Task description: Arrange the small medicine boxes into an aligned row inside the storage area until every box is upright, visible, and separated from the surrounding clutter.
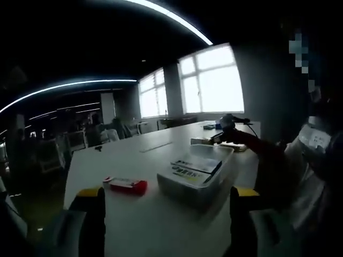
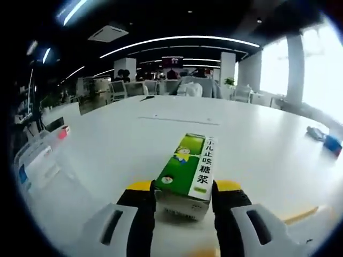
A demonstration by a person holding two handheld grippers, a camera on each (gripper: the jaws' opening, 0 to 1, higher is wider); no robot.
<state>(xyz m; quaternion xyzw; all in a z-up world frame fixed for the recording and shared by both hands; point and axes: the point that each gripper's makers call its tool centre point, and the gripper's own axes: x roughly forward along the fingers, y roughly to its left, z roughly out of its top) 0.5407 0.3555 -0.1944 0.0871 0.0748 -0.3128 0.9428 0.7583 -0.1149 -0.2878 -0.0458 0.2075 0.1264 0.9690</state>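
In the left gripper view, the left hand-held gripper hangs over the near part of the white surface with its two jaws spread wide and nothing between them. Ahead of the jaws a clear storage bin sits on the surface, toward its right-hand edge, and flat medicine boxes lie inside it rather than standing upright. Just to the left of the bin, apart from it, a red and white box lies flat on the surface. Beyond the bin, the right hand-held gripper comes in from the right, held by a person's arm; from here I cannot tell what it grips. Bright windows fill the far wall.

In the right gripper view, the right hand-held gripper is clamped on a green and white medicine box, one jaw pressed against each long side. The box points away from the camera along the jaws; whether it touches the surface cannot be told. At the left edge of the surface the clear storage bin shows with printed boxes inside it, well apart from the gripped box. Toward the far right edge lie small blue objects, too small to identify.
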